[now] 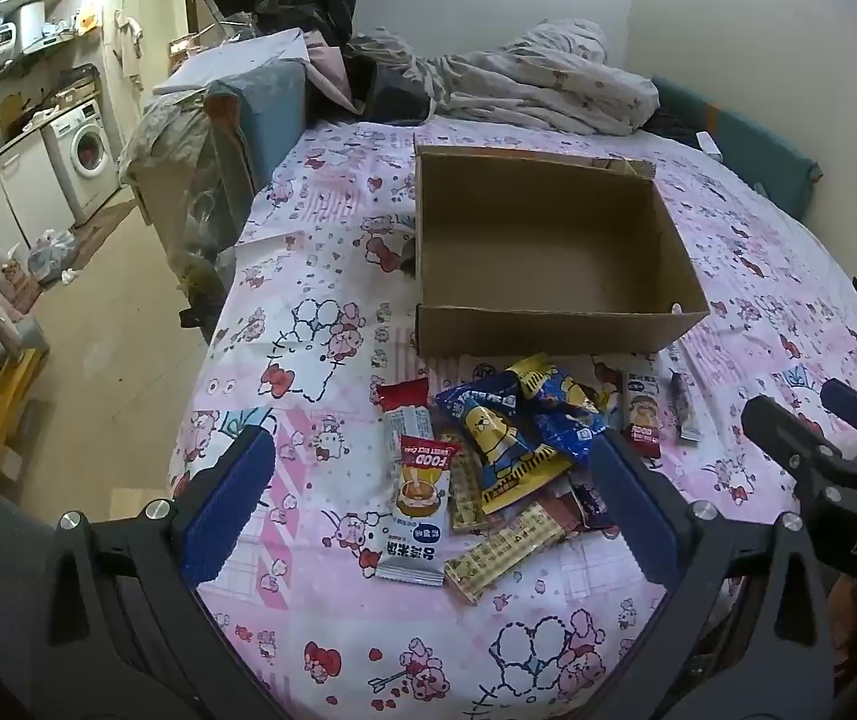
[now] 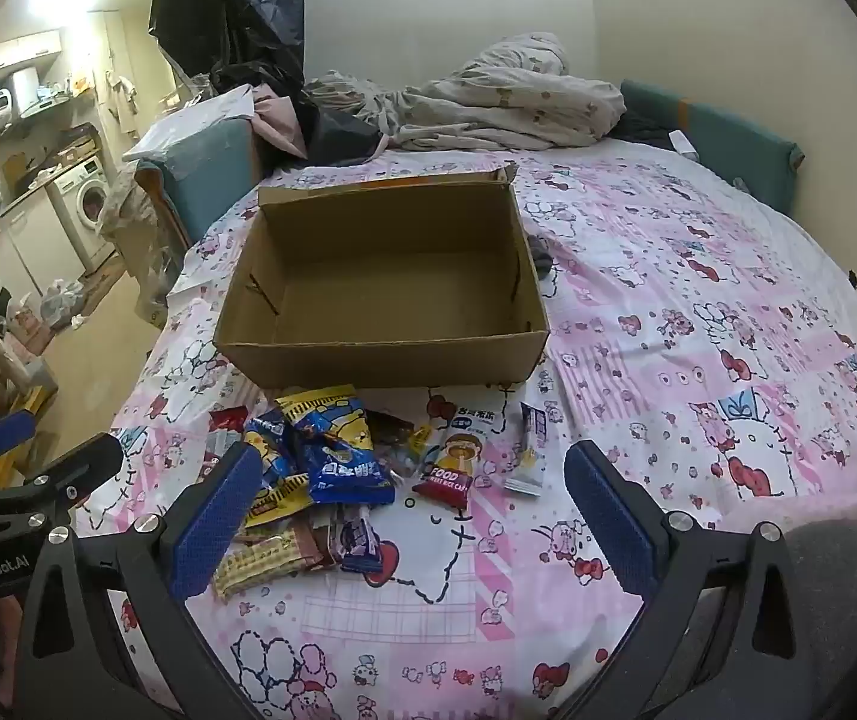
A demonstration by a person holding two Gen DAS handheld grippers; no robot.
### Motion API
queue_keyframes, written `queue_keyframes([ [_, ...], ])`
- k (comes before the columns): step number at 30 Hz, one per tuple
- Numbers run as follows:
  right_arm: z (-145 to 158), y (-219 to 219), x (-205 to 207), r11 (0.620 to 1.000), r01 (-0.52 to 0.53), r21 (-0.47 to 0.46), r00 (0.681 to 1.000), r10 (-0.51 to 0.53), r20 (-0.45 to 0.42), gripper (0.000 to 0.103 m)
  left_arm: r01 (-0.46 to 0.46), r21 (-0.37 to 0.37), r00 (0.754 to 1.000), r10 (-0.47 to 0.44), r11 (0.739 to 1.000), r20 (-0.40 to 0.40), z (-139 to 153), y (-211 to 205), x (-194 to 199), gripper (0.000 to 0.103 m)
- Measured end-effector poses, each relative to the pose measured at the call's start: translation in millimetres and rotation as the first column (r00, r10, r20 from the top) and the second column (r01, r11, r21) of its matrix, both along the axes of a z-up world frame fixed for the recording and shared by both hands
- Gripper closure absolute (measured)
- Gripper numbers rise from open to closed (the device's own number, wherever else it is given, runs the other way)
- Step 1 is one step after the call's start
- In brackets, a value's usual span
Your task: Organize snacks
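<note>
Blue-padded fingers frame the bottom of both wrist views. The left gripper (image 1: 428, 480) hangs over the bed with its jaws spread as wide as they go and nothing clamped between them; part of the snack pile shows in the gap, but the pads do not touch it. The right gripper (image 2: 413, 510) is likewise fully spread and empty, hovering over the sheet with the pile beside its left-hand finger.

The snacks (image 1: 512, 456) lie in a loose heap on the pink cartoon-print bedsheet (image 1: 308, 324), just in front of the near wall of the cardboard box (image 1: 548, 324). In the heap are a white packet with a red "FOOD" end (image 1: 419, 504), a blue and yellow bag (image 1: 497, 438), a second blue bag (image 2: 344, 462), several beige and brown wafer bars (image 1: 506, 546), and a small purple packet (image 2: 359, 534). Slightly apart, toward the right, lie another white and red "FOOD" packet (image 2: 455, 456) and a slim white stick packet (image 2: 529, 450).

The box stands open on the bed, its inside bare, with no snack in it. Behind it a crumpled quilt (image 2: 506, 96) is bunched against the wall. Off the bed's left edge, a washing machine (image 1: 85, 150) stands under a counter.
</note>
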State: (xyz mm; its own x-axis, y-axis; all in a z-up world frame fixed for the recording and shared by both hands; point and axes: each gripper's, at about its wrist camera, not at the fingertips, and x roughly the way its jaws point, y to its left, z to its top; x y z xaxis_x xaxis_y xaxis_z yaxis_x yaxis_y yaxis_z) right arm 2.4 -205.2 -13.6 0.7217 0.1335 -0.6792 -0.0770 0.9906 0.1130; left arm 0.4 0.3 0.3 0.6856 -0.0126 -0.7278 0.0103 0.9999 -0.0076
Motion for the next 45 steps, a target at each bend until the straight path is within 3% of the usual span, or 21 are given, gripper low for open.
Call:
queue_keyframes([
  [7, 0.3, 0.0, -0.1, 1.000, 0.002, -0.003, 1.000, -0.002, 0.001, 0.000, -0.006, 0.033, 1.000, 0.006, 0.999, 0.027, 3.7, -8.0, -1.3, 0.000],
  [15, 0.3, -0.4, 0.3, 1.000, 0.001, -0.004, 1.000, -0.001, 0.002, 0.000, -0.018, -0.006, 1.000, 0.018, 1.000, 0.015, 4.1, 3.3, -0.3, 0.000],
  [45, 2.4, -5.1, 2.4, 1.000, 0.009, 0.006, 1.000, -0.009, -0.002, 0.000, -0.023, -0.011, 0.999, 0.023, 1.000, 0.032, 10.8, 4.7, -1.5, 0.000],
])
